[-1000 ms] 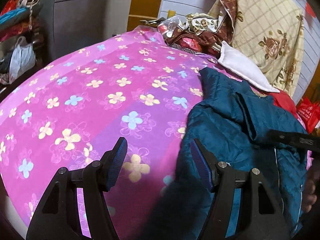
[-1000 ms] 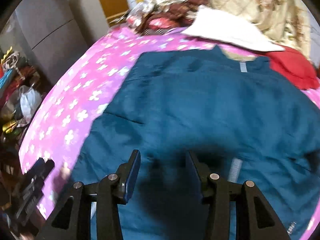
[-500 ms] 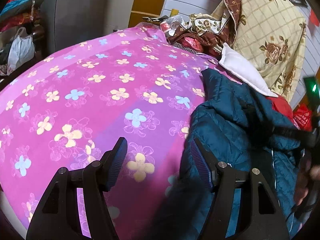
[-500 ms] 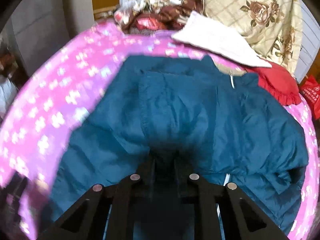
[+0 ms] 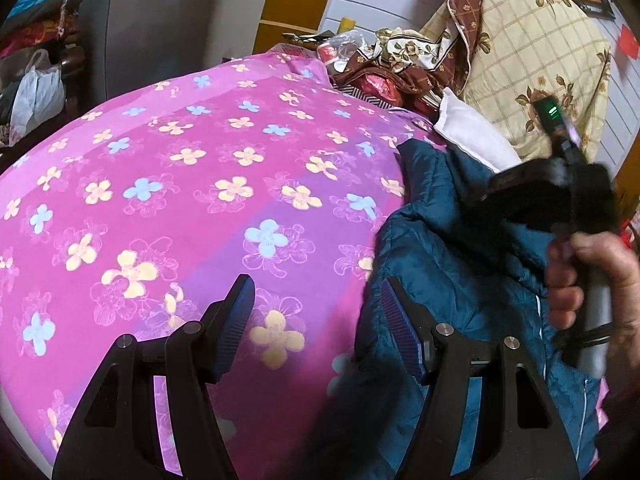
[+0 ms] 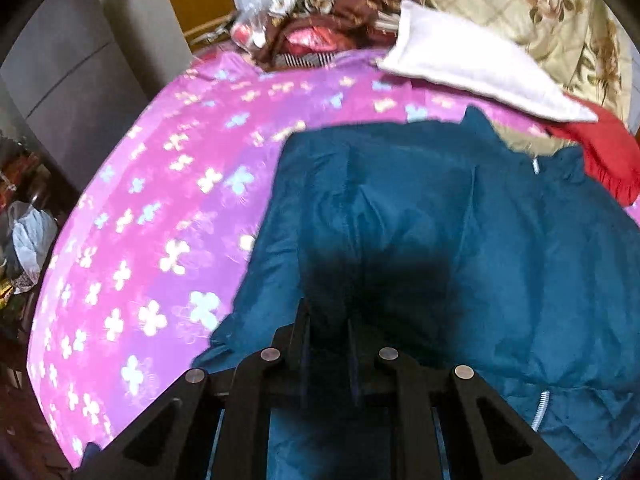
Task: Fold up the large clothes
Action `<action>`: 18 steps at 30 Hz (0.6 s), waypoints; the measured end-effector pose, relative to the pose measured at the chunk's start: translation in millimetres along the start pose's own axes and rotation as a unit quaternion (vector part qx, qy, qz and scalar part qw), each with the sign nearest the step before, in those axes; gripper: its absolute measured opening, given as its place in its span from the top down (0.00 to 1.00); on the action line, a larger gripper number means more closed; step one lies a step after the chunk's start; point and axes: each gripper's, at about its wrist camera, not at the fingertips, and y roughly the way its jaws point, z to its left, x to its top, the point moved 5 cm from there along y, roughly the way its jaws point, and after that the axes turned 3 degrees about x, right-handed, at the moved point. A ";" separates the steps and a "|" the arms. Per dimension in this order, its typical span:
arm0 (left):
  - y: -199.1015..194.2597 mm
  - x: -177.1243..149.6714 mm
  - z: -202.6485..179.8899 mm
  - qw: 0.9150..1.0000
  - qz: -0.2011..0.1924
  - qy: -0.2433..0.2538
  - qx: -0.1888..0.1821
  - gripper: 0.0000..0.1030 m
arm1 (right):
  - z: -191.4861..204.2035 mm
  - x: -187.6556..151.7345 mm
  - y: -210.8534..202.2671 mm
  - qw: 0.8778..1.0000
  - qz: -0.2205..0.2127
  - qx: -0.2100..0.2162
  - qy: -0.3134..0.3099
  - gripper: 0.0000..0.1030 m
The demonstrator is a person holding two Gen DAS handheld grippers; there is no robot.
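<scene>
While the right tongs (image 6: 327,354) are pressed nearly together with teal fabric bunched between them, pinching a flap of the teal jacket (image 6: 460,240), the garment lies spread on the bed along its right side, collar toward the pillows and zipper edge nearest the camera. That grip reads as the hold for carrying one side panel or sleeve over the body, since a doubled layer already sits raised across the middle of the jacket. In the left wrist view the left tongs (image 5: 316,328) are spread wide and hold nothing; they hover above the pink flowered bedsheet (image 5: 180,200) just at the jacket's left edge, likely waiting to pin or catch that edge once the fold comes across. The person's right hand (image 5: 592,280) shows there too, wrapped around the handle of the other tool above the jacket. Beyond the collar, a white pillow (image 6: 472,68) lies just beside the jacket, a red cloth (image 6: 604,152) touches or slightly overlaps its far right corner, and a heap of brown and patterned bedding (image 6: 340,12) is piled farther back. These crowd the top end, so a fold toward the collar has little room, whereas the sheet to the left lies open.
</scene>
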 end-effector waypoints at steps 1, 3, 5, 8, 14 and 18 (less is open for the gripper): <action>-0.4 0.7 -0.5 1.000 -0.002 0.002 0.001 0.36 | -1.9 -3.5 4.7 1.000 0.003 -0.001 -0.001 0.85; -0.8 1.4 -1.2 1.000 -0.003 0.001 0.000 0.36 | -4.1 -8.9 10.5 1.000 0.008 -0.006 -0.005 0.84; -1.3 1.6 -1.7 1.000 -0.003 0.002 0.001 0.36 | -4.1 -11.7 8.1 1.000 0.007 -0.007 -0.003 0.72; -2.5 1.8 -2.2 1.000 -0.007 0.008 0.010 0.36 | -0.1 -16.0 -10.5 1.000 -0.004 0.008 -0.005 0.62; -2.3 -2.2 -3.2 1.000 -0.006 0.016 0.017 0.36 | -13.5 -22.0 -67.0 0.997 -0.066 -0.026 -0.044 0.56; -1.2 -3.0 -3.9 1.000 -0.004 0.015 0.016 0.36 | -76.7 -15.9 -72.0 0.991 -0.069 -0.115 -0.004 0.56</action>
